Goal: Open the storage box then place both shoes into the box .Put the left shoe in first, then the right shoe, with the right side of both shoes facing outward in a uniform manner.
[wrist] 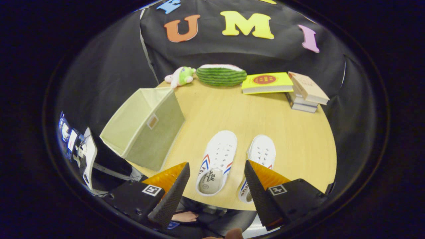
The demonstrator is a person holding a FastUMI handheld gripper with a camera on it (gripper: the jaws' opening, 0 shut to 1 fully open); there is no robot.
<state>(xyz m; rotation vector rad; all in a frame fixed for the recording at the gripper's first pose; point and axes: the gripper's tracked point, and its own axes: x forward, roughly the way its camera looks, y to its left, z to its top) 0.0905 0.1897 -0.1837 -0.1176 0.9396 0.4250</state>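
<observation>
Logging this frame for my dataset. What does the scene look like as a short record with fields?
surface: round wooden table
storage box: green fabric box, open top, left of the shoes
left shoe: white shoe, between the fingers, toe pointing away
right shoe: white shoe, partly behind one finger
tool: tool open, above the shoes, holding nothing
far edge: plush toy, watermelon cushion, yellow book, stacked books

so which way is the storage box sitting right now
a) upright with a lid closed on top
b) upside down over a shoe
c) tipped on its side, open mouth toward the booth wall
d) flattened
c: the green storage box lies on its side beyond the open gripper, its hollow facing the wall.
</observation>
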